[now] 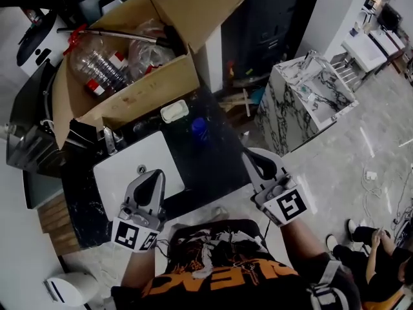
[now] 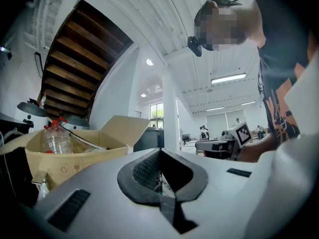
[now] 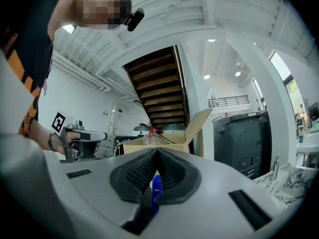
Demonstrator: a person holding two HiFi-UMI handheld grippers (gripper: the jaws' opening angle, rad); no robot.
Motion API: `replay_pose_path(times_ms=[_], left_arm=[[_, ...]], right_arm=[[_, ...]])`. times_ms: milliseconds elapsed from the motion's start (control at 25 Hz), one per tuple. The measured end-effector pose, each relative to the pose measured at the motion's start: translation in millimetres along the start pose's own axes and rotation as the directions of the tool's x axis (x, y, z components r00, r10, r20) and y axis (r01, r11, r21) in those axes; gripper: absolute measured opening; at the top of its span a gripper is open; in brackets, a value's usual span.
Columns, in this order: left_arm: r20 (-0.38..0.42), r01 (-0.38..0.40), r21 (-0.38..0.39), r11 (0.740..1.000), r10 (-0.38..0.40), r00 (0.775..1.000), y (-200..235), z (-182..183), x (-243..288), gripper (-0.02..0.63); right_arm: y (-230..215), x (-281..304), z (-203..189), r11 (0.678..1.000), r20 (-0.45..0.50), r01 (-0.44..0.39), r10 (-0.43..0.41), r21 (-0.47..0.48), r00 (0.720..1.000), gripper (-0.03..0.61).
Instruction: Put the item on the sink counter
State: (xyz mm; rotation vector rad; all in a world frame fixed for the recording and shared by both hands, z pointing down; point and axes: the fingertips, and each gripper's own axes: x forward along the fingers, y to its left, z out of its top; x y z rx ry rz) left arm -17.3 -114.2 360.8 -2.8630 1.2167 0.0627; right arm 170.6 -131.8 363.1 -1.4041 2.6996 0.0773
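Blue bottle (image 1: 199, 129) sits on counter (image 1: 216, 170) by cardboard box (image 1: 145, 92); left tool (image 1: 154, 175), right tool (image 1: 250, 157) closed.

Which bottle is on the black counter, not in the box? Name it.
The small blue bottle, standing on the counter; the clear red-capped bottle is inside the cardboard box.

an open cardboard box (image 1: 148, 86) holds clear plastic bottles (image 1: 97, 66); a marble-patterned stand (image 1: 290, 118) sits well apart.
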Motion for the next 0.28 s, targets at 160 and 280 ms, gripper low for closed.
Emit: replay_pose_path(times_ms=[160, 280], left_arm=[[-0.002, 0.016, -0.002, 1.000, -0.016, 1.000, -2.6, 0.5, 0.1, 0.014], [-0.011, 0.041, -0.003, 0.999, -0.041, 0.999, -11.1, 0.6, 1.2, 0.014]], right_arm=[[-2.2, 8.0, 3.8, 1.000, 0.006, 0.006, -0.006, -0.014, 1.000, 0.014], [-2.8, 7.6, 11.8, 1.000, 0.015, 0.014, -0.013, -0.006, 1.000, 0.014]])
